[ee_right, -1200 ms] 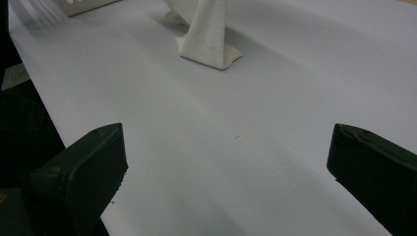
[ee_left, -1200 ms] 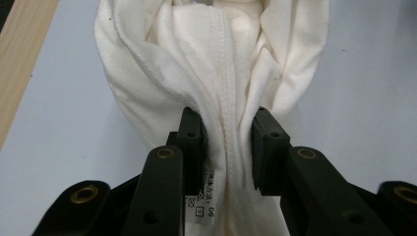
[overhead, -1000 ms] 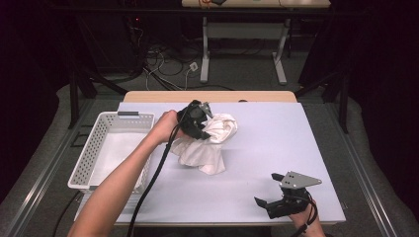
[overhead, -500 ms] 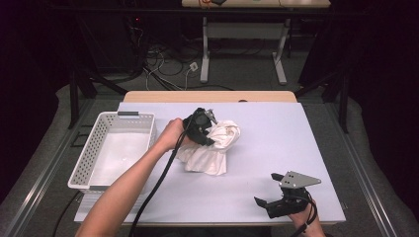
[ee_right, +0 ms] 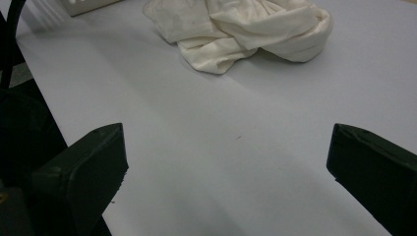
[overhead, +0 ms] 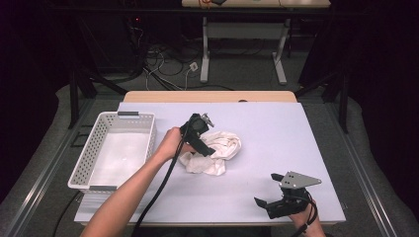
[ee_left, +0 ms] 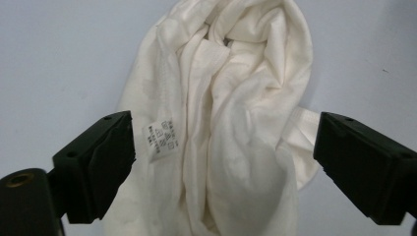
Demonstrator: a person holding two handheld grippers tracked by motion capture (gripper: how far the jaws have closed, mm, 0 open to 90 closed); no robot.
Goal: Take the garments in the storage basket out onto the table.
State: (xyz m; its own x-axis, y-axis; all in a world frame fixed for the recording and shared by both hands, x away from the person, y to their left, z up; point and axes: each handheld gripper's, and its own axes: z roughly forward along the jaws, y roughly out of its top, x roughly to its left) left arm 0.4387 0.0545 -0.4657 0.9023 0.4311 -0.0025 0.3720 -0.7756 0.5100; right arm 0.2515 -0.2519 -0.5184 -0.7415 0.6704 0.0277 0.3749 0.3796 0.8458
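left gripper [overhead: 210,150] lowered, fingers opened, cloth [overhead: 217,150] released

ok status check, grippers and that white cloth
Left gripper jaws just opened, astride the crumpled white cloth, not pressing it. Right gripper open, idle near table edge. Basket at left; nothing in the way.

White perforated basket [overhead: 94,148] at table's left, pale table [overhead: 276,133], cables on floor [overhead: 168,59] behind

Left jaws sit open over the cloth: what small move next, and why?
Probably lift the left gripper clear. Its jaws have just been opening and stand wide on either side of the crumpled cloth, which lies loose on the table beside the basket.
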